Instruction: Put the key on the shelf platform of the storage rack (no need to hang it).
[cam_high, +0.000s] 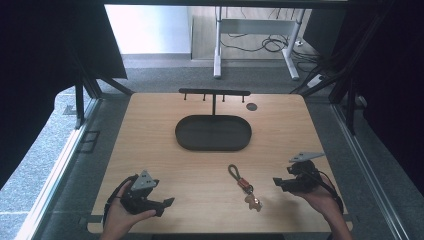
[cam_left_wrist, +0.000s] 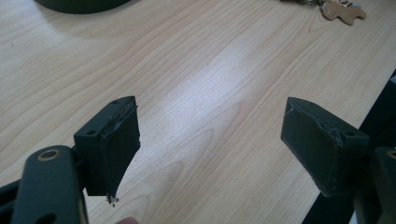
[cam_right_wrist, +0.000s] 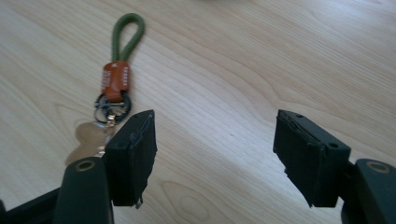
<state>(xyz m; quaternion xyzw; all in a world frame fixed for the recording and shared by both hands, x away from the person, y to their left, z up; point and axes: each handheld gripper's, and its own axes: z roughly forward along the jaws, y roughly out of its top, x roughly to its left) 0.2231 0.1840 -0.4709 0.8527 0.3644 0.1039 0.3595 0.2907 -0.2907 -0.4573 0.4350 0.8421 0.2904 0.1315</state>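
Both the left gripper (cam_high: 169, 202) and right gripper (cam_high: 276, 183) stand jaws apart and empty near the table's (cam_high: 150, 130) front edge, the keychain (cam_high: 244, 187) flat between them; a shallow grasp risks pads skidding off its thin hardware

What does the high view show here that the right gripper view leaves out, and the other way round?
High view alone: the whole table, the dark oval tray, the black hook rack behind it, both hands, and the left hand-held gripper near the front edge.

Right gripper view alone: close detail of the keychain, namely a green cord loop, an orange-brown leather tab and metal rings, plus the wide gap between the right hand-held gripper jaws.

Shared: the keychain lying on bare wood beside the open right hand-held gripper, untouched.
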